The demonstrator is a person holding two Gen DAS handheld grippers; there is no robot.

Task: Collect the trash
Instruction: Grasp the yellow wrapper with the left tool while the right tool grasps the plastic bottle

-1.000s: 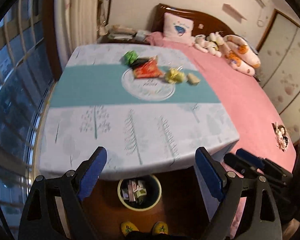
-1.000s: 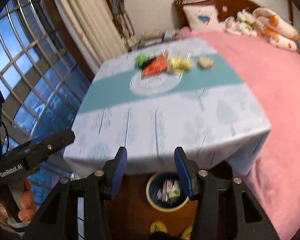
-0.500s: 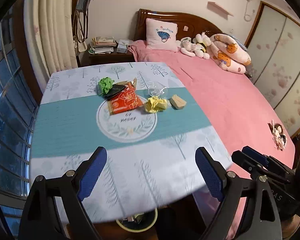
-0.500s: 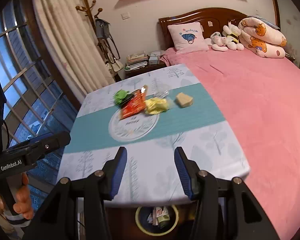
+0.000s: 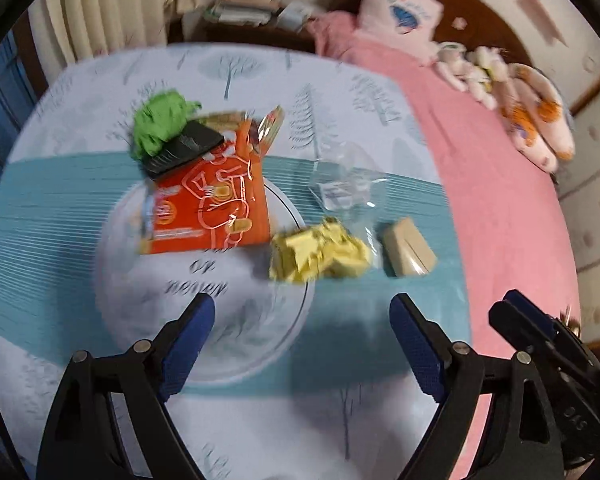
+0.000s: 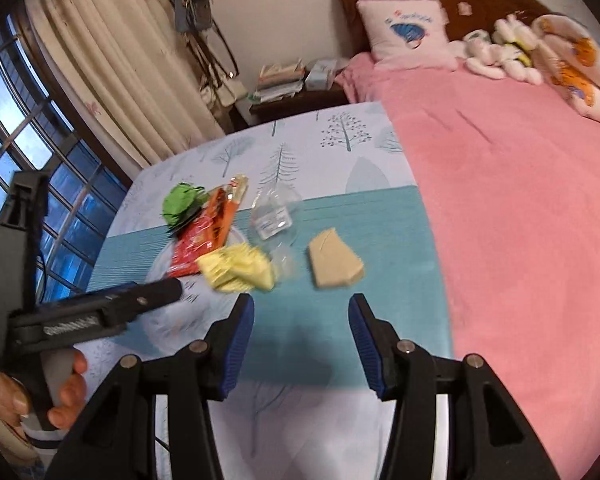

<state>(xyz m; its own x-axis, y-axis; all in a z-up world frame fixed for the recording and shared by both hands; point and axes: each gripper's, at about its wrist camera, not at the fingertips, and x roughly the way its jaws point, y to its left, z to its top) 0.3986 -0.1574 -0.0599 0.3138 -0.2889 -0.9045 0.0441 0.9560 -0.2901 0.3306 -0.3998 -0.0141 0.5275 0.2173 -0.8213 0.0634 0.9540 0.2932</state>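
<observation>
Trash lies mid-table: a crumpled green paper (image 5: 160, 120) (image 6: 180, 200), a black wrapper (image 5: 184, 148), an orange snack bag (image 5: 212, 204) (image 6: 204, 232), a clear plastic wrapper (image 5: 340, 184) (image 6: 274, 216), a crumpled yellow paper (image 5: 320, 252) (image 6: 238, 268) and a tan wedge (image 5: 408, 248) (image 6: 334, 264). My left gripper (image 5: 302, 320) is open and empty, just short of the yellow paper. My right gripper (image 6: 302, 316) is open and empty, just short of the tan wedge. The left gripper's finger also shows in the right wrist view (image 6: 132, 300).
The table wears a white tree-print cloth with a teal band (image 5: 52, 216) (image 6: 380, 216). A pink bed (image 5: 500, 184) (image 6: 520, 200) runs along its right side, with a pillow and soft toys. A nightstand with books (image 6: 284, 80), curtains and a window stand behind and left.
Both grippers have moved forward over the table toward the trash. The bin under the table's near edge has dropped out of view. Both stay open.
</observation>
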